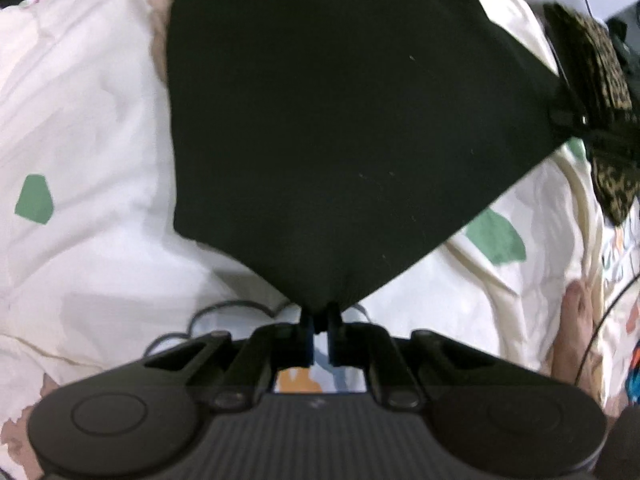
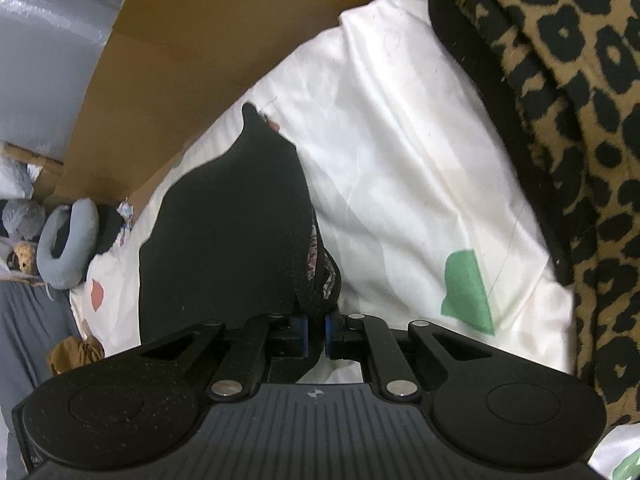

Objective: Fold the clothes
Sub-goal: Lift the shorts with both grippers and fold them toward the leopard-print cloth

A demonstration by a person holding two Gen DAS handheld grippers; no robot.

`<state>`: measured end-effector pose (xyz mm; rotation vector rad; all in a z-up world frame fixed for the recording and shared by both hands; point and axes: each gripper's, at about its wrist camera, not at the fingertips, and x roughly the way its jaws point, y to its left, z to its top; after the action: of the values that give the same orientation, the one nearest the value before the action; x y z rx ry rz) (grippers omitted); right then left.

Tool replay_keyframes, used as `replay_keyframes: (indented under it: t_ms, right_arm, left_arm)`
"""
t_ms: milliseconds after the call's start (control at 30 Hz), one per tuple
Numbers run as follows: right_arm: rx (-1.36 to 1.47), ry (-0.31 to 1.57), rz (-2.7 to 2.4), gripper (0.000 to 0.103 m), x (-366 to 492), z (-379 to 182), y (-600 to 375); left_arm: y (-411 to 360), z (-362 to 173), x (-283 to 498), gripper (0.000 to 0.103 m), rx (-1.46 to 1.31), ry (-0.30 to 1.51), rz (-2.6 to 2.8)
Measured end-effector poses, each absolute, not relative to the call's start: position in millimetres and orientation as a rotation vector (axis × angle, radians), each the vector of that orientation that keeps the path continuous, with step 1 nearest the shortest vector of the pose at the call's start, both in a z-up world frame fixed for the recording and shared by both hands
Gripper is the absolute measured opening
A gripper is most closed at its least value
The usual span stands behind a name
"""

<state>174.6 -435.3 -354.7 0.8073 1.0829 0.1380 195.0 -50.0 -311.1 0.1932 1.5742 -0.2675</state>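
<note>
Black garment [image 1: 340, 120], spread over the white bedsheet [image 1: 80, 100], left gripper [image 1: 323, 314] clamped on its near corner, right gripper [image 2: 316, 320] clamped on another edge beside the leopard-print cloth [image 2: 580, 120]: fold step under way, next likely carrying both pinched edges across evenly.

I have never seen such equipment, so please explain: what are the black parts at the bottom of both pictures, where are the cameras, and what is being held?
A person holds one hand-held gripper in each hand; each carries a camera looking along its two fingers. The left gripper is shut on a corner of a black garment. The right gripper is shut on another part of it. Underneath lies a white bedsheet with coloured patches. A leopard-print cloth lies beside.
</note>
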Motion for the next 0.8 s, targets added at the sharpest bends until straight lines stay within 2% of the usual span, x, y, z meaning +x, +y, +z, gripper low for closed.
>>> replay_keyframes:
  t_ms: [233,800]
  right_arm:
    - [0.762,1.082,0.187,0.005,179.1,-336.4,-445.9]
    - [0.676,1.073,0.223,0.005,188.1,-305.8,-479.7]
  left_arm:
    - [-78.1,-307.1,193.3,0.006,0.229,1.642,-0.223]
    - [-145.5,-285.3,153.5,0.006,0.161,1.624,-0.076]
